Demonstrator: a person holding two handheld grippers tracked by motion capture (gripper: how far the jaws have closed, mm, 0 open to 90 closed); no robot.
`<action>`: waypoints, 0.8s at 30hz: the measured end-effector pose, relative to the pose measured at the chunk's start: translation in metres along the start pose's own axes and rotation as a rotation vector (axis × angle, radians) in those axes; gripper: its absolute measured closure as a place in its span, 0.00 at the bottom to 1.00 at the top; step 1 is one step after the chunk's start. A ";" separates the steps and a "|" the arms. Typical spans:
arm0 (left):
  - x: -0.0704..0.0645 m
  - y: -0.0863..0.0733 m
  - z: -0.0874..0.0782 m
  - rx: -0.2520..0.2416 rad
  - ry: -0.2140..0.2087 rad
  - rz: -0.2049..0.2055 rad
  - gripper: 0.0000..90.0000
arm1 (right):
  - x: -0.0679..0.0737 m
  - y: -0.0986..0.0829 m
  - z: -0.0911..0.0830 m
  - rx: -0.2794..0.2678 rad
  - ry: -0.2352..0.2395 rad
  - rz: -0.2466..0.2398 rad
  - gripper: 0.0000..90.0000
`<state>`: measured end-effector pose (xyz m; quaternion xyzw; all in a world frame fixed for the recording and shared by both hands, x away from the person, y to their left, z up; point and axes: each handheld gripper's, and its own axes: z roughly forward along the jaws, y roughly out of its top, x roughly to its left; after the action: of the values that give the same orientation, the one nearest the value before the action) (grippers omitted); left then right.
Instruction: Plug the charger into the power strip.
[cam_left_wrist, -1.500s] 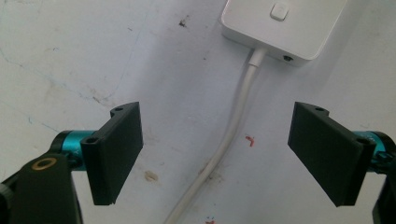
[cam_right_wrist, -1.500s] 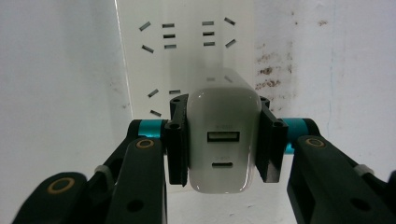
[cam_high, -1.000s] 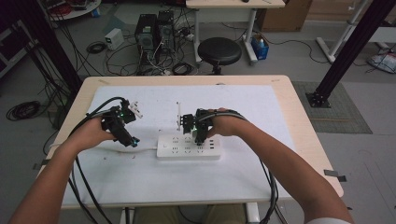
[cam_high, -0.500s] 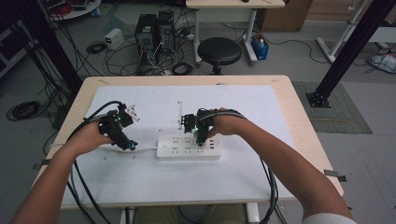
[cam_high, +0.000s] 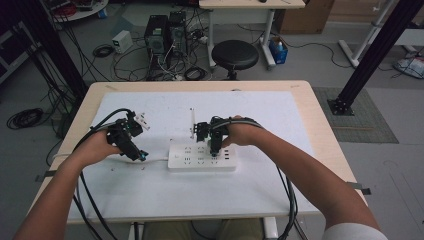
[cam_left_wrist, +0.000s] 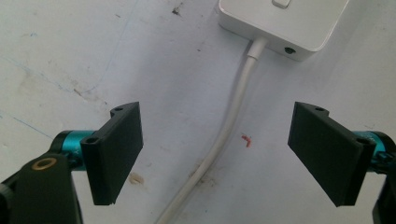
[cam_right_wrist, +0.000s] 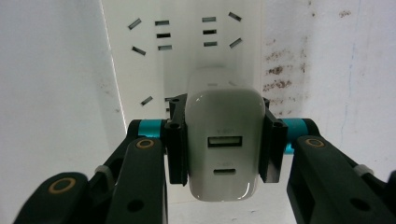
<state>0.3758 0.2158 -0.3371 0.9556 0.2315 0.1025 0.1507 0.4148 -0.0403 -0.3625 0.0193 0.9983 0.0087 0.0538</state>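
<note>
Here the right gripper (cam_right_wrist: 223, 148) is clamping a glossy white plastic charger block (cam_right_wrist: 223, 140) between its two black jaws, one jaw pressing each side of the block. The charger's face with two small ports is looking straight back up between the jaws, and the block is sitting directly over the long white plastic power strip (cam_high: 201, 157), whose dark socket slots are showing just beyond the fingertips in the right gripper view. Whether the charger's prongs are touching the strip cannot be told. In the high view the right gripper (cam_high: 214, 141) is standing over the right part of the strip, with the person's right hand (cam_high: 242, 133) behind it.

The left gripper (cam_left_wrist: 219, 154) is holding nothing; its jaws are standing wide apart over the white table sheet (cam_high: 260, 115). The strip's round white power cord (cam_left_wrist: 229, 126) is running up between the two jaws, touching neither, and is joining the end of the power strip (cam_left_wrist: 285, 21) just past the fingertips. A small red mark (cam_left_wrist: 246, 140) is lying on the sheet just beside the cord, between the jaws. In the high view the left gripper (cam_high: 135, 152) is hovering just off the strip's left end, held by the left hand (cam_high: 97, 145).
</note>
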 end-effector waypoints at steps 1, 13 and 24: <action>0.000 0.000 0.000 -0.001 0.000 0.001 0.20 | 0.001 0.000 0.000 0.003 -0.004 -0.003 0.69; 0.002 0.005 0.007 0.004 -0.013 0.006 0.20 | -0.008 0.006 0.002 0.046 0.050 0.025 0.69; 0.006 0.008 0.012 -0.013 -0.024 -0.001 0.20 | -0.011 0.010 0.003 0.067 0.064 0.001 0.69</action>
<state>0.3874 0.2086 -0.3446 0.9557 0.2293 0.0924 0.1598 0.4262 -0.0304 -0.3639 0.0215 0.9993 -0.0241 0.0212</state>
